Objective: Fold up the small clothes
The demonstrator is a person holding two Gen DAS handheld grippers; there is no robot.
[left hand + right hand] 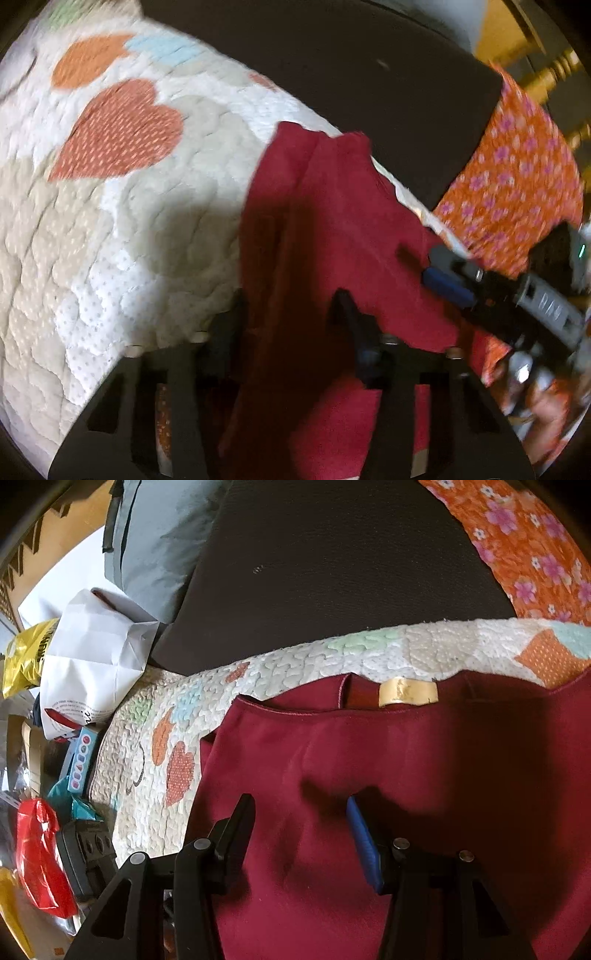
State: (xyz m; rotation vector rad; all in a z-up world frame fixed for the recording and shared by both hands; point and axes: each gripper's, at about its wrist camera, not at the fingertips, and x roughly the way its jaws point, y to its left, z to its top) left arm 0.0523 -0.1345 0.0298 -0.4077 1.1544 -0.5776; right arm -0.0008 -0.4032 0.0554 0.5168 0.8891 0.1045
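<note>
While the dark red garment (424, 760) is lying flat on a quilted pad (122, 229) stitched with heart patches, the left tool (291, 306) is pinching a raised fold of its soft knit. The right tool (301, 805) is hovering spread above the smooth cloth, gripping nothing. An orange floral fabric (517, 177) is draping nearby.

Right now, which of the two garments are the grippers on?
The plain dark red garment with the tan neck label, lying on the quilt. The orange floral garment lies beyond, untouched.
</note>
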